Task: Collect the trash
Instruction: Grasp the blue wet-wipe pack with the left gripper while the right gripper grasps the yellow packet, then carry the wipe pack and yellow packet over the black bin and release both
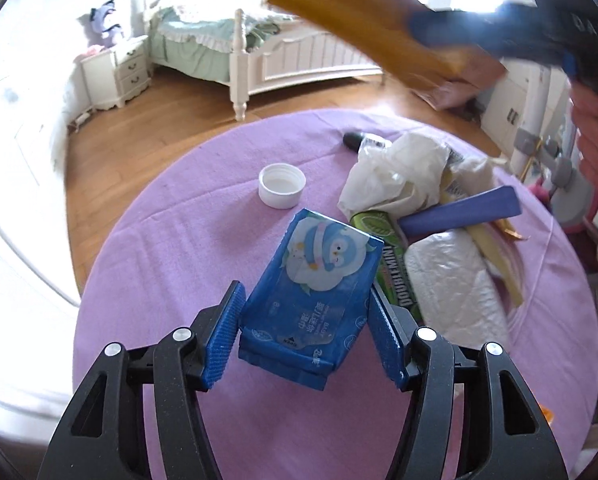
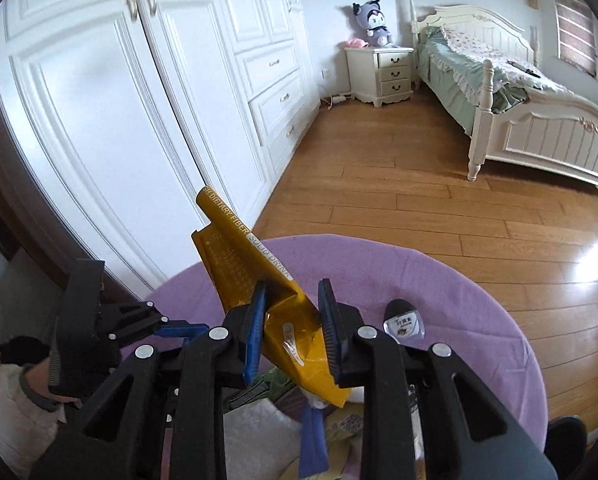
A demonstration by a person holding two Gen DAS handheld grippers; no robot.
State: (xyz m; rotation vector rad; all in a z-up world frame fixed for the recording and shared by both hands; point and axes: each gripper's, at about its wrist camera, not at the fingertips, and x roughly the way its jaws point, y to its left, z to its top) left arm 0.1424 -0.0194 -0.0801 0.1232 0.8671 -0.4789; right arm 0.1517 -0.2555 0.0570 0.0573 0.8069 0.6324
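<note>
My right gripper (image 2: 293,330) clamped on one yellow drink sachet (image 2: 259,280) above the purple table (image 1: 187,208), my left gripper (image 1: 303,340) pressing one blue wipes pack (image 1: 315,288), one white cap (image 1: 281,185), trash pile (image 1: 419,208) partly hidden.

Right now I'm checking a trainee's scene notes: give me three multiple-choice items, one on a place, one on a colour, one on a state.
1. Where is the white cap?
A. on the purple cloth, apart from the pile
B. on the floor
C. inside the blue pack

2. What colour is the sachet in the right gripper?
A. green
B. yellow
C. red

3. How does the blue pack stand to the left gripper?
A. far from it
B. between its fingers
C. under the cap

Answers: 1 A, the cap sits alone on bare cloth. 2 B, its printed face is yellow. 3 B, a blue pad flanks each side of the pack.
</note>
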